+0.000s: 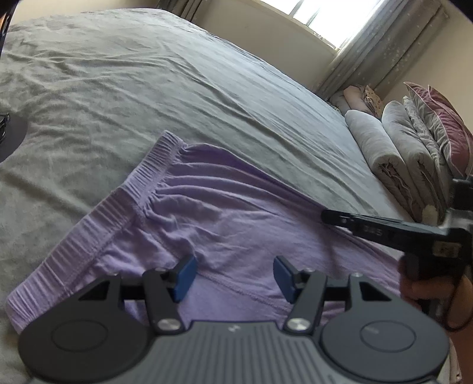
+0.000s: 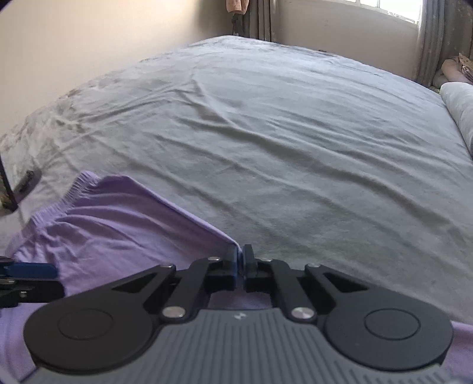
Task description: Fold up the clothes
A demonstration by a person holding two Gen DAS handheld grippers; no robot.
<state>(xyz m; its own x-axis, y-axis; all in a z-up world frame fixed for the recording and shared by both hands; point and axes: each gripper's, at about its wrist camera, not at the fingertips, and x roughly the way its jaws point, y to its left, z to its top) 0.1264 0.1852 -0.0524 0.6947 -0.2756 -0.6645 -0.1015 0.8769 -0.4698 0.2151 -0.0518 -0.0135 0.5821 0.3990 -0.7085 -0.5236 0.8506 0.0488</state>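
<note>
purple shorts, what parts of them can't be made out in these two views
- Purple shorts, left wrist view: near hem hidden behind the left gripper body.
- Right wrist view: the pinched edge inside the shut right gripper is covered by its pads.
- Both views: the shorts' near part runs off the bottom edge.

Room lit by daylight from window (image 1: 322, 17) at far wall; panes blown out to white in both views. Curtain (image 1: 381, 50) backlit beside it. Grey bedsheet (image 2: 280, 141) rendered brighter and bluish in right wrist view, duller and greener in left. Creases picked out by raking light. Soft shadow cast near bed's near edge. Strong fisheye bending seen at frame edges, dark vignette in corners. Slight softness noted throughout; far wall and stacked bedding (image 1: 405, 147) mildly blurred.
</note>
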